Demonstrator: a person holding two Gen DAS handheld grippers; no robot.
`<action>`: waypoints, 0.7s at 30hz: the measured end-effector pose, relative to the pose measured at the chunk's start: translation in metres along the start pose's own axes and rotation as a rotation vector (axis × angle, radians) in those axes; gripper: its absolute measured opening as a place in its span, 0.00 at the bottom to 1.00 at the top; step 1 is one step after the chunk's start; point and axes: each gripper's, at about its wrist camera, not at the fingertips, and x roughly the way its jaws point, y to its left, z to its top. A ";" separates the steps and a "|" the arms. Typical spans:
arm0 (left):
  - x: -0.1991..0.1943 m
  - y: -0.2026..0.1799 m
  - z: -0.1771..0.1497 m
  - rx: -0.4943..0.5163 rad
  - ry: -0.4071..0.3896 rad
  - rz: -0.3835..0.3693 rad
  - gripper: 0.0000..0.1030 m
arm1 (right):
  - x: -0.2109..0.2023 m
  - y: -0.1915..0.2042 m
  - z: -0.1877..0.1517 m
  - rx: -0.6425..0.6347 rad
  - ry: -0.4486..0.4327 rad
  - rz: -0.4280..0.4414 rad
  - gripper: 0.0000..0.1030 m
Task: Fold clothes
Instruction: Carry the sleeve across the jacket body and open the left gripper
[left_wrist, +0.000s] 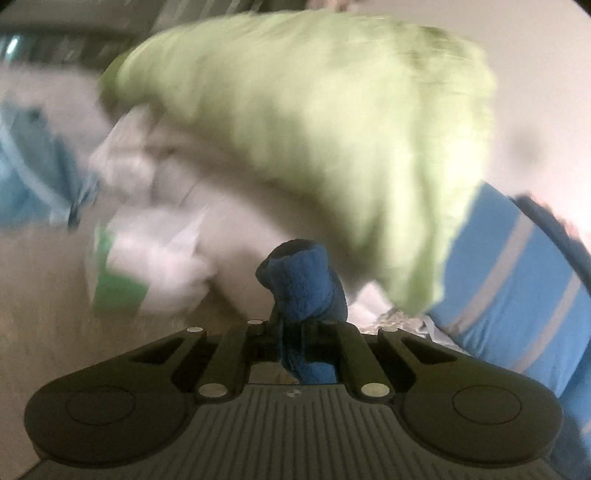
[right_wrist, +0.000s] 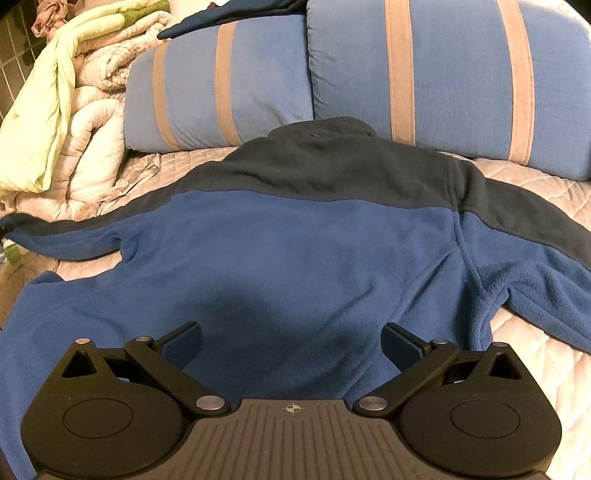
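One blue fleece jacket, two striped blue pillows, and one bundled quilt were present.

Jacket — matt, fuzzy fleece.

The left wrist view looked close along its gripper, blurred. The right wrist view faced down over the fleece jacket. Both showed striped blue pillows.
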 end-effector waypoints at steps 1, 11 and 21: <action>-0.003 -0.012 0.003 0.035 -0.013 -0.002 0.08 | 0.000 0.000 0.000 0.000 -0.002 0.000 0.99; -0.021 -0.114 0.002 0.252 -0.064 -0.102 0.08 | -0.002 -0.001 -0.002 0.005 -0.017 0.008 0.99; -0.014 -0.191 -0.012 0.394 -0.073 -0.209 0.08 | -0.004 0.000 -0.003 0.009 -0.032 0.008 0.99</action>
